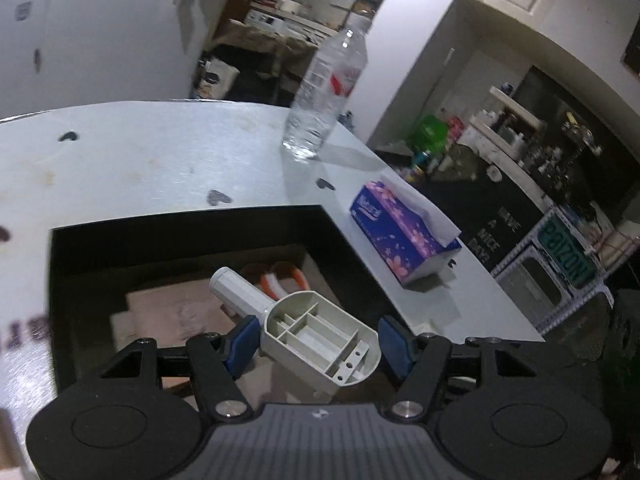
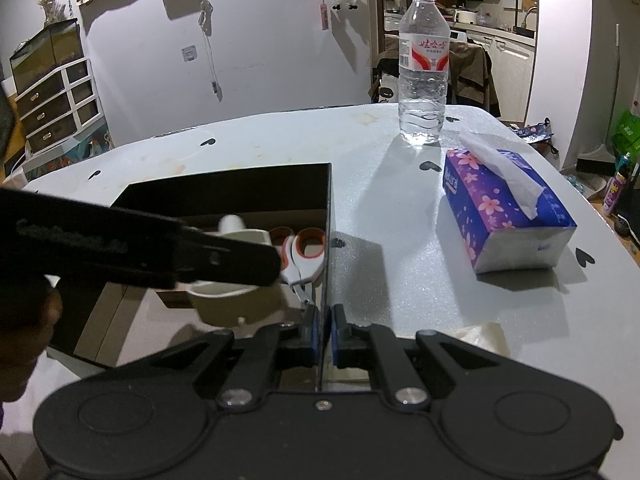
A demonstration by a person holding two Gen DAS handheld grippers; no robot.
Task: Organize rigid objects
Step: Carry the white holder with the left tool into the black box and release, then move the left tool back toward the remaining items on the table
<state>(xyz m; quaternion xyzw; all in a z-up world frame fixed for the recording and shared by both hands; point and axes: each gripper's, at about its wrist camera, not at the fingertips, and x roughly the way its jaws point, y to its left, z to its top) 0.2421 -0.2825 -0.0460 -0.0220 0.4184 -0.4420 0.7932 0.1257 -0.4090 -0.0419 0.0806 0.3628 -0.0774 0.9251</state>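
Nearest the viewer, the right gripper [image 2: 325,334] is clenched on the thin right-hand wall of an open black rectangular box [image 2: 256,188], its blue pads pinching the wall's near edge, seemingly to steady the box while it is filled. Just left, the left gripper [image 1: 318,338] hangs over the box opening and carries a beige plastic handled object with a white cylindrical grip and a ribbed, hollow underside [image 1: 320,340]. The object sits between the blue pads; the left pad looks to touch it, while a small gap shows beside the right pad, so a firm grasp cannot be confirmed. It is tilted, head toward the viewer, likely on its way down into the box. Inside the box, on the brown cardboard floor, lies a pair of scissors with orange-and-white handles [image 2: 304,248], already stowed. Beyond, on the pale grey table [image 2: 380,240], rests a purple flower-printed tissue box [image 2: 504,208] with a tissue pulled up. Farthest back stands an upright clear plastic water bottle with a red-and-white label [image 2: 423,68].
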